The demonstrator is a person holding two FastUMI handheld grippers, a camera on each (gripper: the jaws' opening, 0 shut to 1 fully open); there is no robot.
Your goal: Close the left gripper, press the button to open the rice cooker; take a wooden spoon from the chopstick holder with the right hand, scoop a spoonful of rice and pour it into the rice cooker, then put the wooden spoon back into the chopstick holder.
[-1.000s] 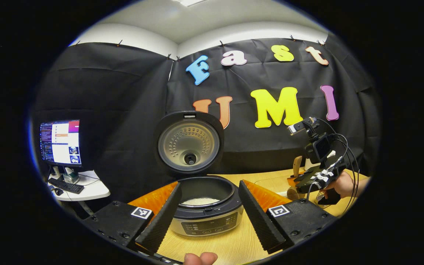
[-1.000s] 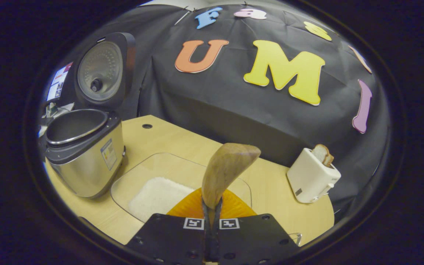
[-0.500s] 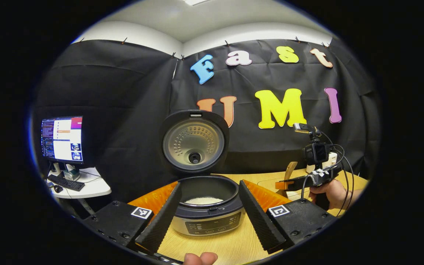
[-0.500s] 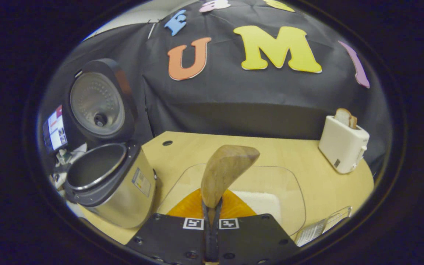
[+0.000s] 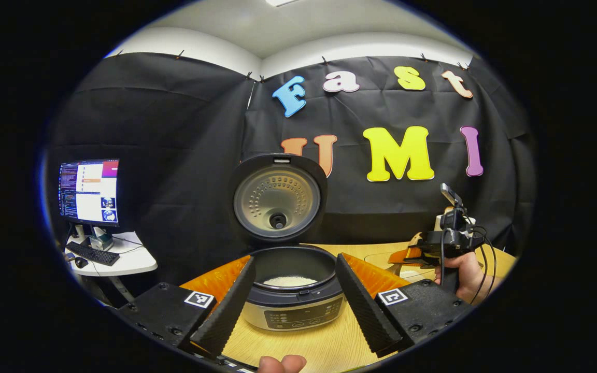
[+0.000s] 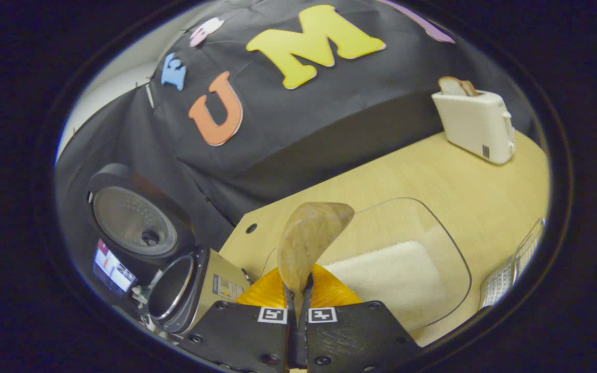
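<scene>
My right gripper [image 6: 298, 303] clamps the wooden spoon [image 6: 309, 241], handle pointing away from me over the rice tray [image 6: 433, 248] on the pale wooden table [image 6: 433, 176]. My left gripper [image 5: 290, 290] gapes wide before the open rice cooker [image 5: 293, 305]; black cloth walls stand behind.

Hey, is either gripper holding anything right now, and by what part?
The right gripper holds the wooden spoon by its handle, bowl end forward. The left gripper is open, holding nothing.

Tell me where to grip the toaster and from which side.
Grip the toaster across its two broad flat side walls, low on the body, coming down from above. The bread sticks out of the top slot, so open jaws should straddle it, I judge.
</scene>
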